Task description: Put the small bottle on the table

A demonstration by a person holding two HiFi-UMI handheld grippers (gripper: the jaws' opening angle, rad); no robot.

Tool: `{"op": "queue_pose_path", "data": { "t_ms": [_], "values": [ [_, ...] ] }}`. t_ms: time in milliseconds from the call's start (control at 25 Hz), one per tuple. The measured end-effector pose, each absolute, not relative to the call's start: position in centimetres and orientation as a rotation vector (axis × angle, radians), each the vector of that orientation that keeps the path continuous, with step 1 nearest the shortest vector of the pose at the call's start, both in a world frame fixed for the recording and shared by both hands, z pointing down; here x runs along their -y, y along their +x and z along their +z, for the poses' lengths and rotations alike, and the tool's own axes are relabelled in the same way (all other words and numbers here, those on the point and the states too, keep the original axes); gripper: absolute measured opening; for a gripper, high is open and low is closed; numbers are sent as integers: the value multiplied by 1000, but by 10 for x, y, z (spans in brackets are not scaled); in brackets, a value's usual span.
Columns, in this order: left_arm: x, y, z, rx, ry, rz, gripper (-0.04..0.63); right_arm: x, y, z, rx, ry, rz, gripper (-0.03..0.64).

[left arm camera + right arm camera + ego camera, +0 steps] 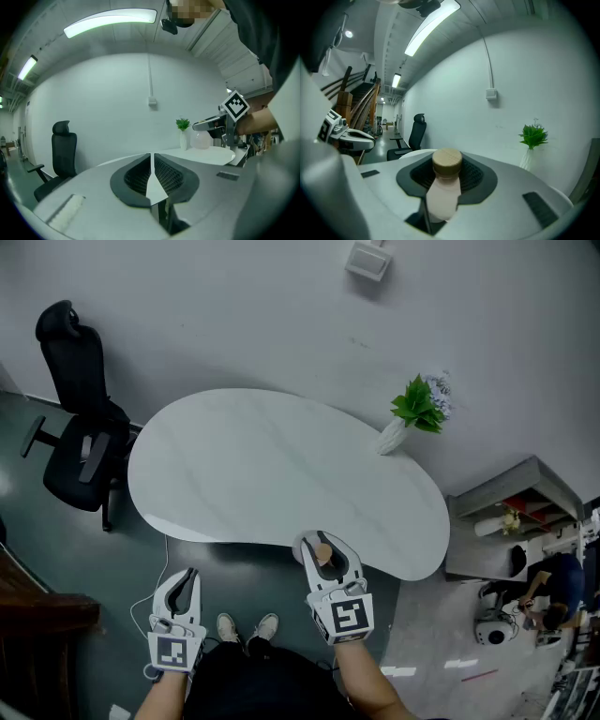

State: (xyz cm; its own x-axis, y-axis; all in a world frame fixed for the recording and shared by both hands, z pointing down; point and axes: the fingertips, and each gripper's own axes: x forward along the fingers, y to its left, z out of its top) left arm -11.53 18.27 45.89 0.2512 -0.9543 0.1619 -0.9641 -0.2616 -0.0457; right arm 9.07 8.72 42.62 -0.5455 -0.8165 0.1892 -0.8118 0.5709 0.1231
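A small pale bottle (pixel 443 190) with a round wooden cap (pixel 447 162) sits between the jaws of my right gripper (pixel 446 185), which is shut on it. In the head view that right gripper (pixel 325 557) hovers at the near edge of the white oval table (pixel 272 474), and the bottle (pixel 322 553) shows between its jaws. My left gripper (pixel 185 585) hangs lower, over the floor in front of the table, shut with nothing in it; in its own view the left gripper (pixel 151 172) has its pads pressed together.
A white vase with a green plant (pixel 412 413) stands at the table's far right edge. A black office chair (pixel 80 418) sits left of the table. A low shelf unit (pixel 511 512) and a seated person (pixel 548 587) are at the right.
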Motion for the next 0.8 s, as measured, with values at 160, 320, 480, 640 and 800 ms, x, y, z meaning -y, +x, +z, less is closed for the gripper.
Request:
{"op": "queue_pose_path", "data": {
  "t_ms": [160,320,480,640,800],
  "values": [
    [-190,-115,464,1843,2423,284,14,-100,102,419,2572,1367,-36,106],
    [-192,-110,459,1822,2437,271,14,-107,110,417,2553,1396,-21,106],
    [-195,-101,458,1805,2453,275,14,-110,117,419,2555,1401,-15,106],
    [-205,-99,462,1822,2433,295,14,-113,120,422,2577,1386,-5,106],
    [-208,-99,459,1862,2422,313,14,-111,121,418,2618,1373,-15,106]
  ]
}}
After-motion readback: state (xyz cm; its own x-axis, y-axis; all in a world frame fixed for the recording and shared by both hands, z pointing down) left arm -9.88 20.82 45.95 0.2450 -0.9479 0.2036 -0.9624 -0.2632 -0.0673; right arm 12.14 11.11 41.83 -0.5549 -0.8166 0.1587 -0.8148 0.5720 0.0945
